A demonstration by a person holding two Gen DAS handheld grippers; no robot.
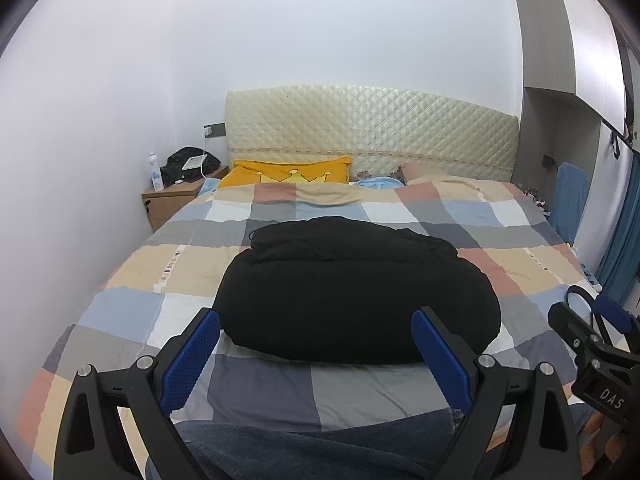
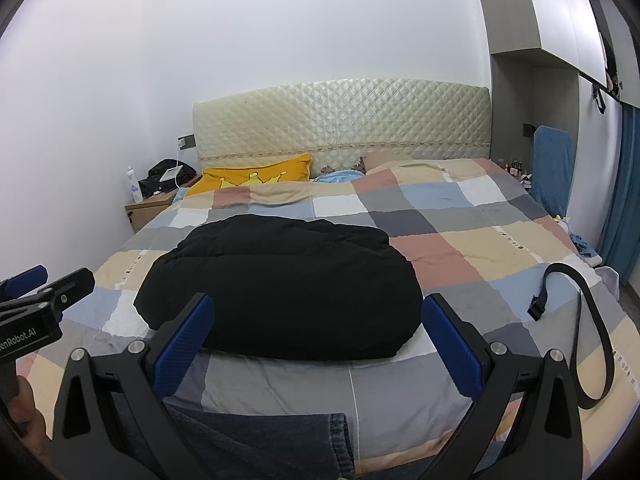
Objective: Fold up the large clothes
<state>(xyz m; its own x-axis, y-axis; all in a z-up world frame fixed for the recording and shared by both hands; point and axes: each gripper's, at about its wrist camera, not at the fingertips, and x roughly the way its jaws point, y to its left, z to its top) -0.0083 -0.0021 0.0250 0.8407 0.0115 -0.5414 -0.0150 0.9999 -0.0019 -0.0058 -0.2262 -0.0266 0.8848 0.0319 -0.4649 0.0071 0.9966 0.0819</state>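
A black padded garment (image 1: 344, 280) lies folded in a thick bundle on the checked bed cover (image 1: 168, 264); it also shows in the right wrist view (image 2: 280, 284). My left gripper (image 1: 316, 340) is open and empty, held just short of the bundle's near edge, its blue pads (image 1: 192, 356) spread wide. My right gripper (image 2: 318, 328) is open and empty too, near the same edge. Each gripper shows at the side of the other's view: the right one (image 1: 596, 340), the left one (image 2: 36, 296).
A black strap (image 2: 592, 320) lies on the bed cover (image 2: 460, 240) at the right. Blue jeans fabric (image 2: 280, 444) lies at the near edge. A yellow pillow (image 1: 292, 170), quilted headboard (image 1: 368, 128) and cluttered nightstand (image 1: 176, 196) stand beyond. A wardrobe (image 2: 560, 20) stands at the right.
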